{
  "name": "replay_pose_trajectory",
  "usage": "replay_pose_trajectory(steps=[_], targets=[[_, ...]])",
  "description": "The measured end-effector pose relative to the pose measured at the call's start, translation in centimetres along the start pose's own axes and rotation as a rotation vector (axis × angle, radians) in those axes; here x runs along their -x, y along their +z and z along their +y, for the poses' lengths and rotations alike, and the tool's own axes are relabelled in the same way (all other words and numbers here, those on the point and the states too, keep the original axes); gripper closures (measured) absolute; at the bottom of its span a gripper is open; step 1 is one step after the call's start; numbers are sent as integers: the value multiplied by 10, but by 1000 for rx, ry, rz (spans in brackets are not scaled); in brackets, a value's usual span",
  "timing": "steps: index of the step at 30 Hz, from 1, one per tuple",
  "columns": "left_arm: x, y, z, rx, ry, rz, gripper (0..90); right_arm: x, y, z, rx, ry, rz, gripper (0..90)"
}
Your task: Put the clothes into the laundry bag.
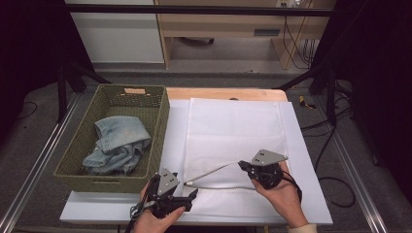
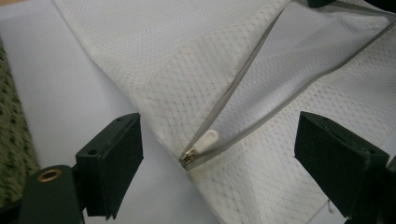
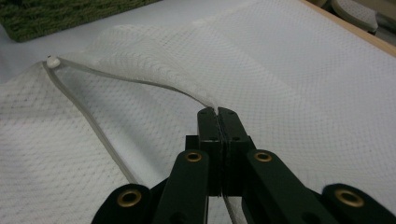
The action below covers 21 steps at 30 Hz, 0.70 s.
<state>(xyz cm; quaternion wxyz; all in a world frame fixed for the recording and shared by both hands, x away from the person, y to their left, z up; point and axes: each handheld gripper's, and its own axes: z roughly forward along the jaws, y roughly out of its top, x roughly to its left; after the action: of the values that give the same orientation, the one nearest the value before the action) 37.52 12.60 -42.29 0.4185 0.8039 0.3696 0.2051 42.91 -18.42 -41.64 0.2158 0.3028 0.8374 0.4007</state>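
A white mesh laundry bag [image 1: 233, 131] lies flat on a white board, its grey zipper open along the near edge. My right gripper [image 1: 244, 166] [image 3: 217, 112] is shut on the upper edge of the zipper opening and holds that edge raised off the lower layer. The white zipper pull [image 1: 188, 184] [image 2: 201, 144] [image 3: 53, 61] sits at the left end of the opening. My left gripper [image 1: 187, 198] [image 2: 218, 119] is open just in front of the pull, its jaws wide on either side and touching nothing.
A green woven basket [image 1: 160, 126] [image 2: 11, 135] [image 3: 56, 14] stands to the left of the bag with folded light-blue jeans [image 1: 119, 145] inside. The white board [image 1: 301, 160] covers a wooden table [image 1: 223, 93]. Dark frame legs and cables flank the table.
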Motion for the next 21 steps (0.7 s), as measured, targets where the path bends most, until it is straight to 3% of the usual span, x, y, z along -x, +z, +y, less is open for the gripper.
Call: replay_pose_trajectory(steps=[4, 10, 21], targets=[[-4, -5, 15, -24, 27, 20, 139, 4, -6, 3, 32, 23, -1, 895], [-11, -5, 29, -64, 56, 36, 125, 5, -8, 4, 40, 21, -5, 894], [-34, -8, 44, -97, 51, 65, 107, 4, -5, 1, 27, 23, -3, 894]])
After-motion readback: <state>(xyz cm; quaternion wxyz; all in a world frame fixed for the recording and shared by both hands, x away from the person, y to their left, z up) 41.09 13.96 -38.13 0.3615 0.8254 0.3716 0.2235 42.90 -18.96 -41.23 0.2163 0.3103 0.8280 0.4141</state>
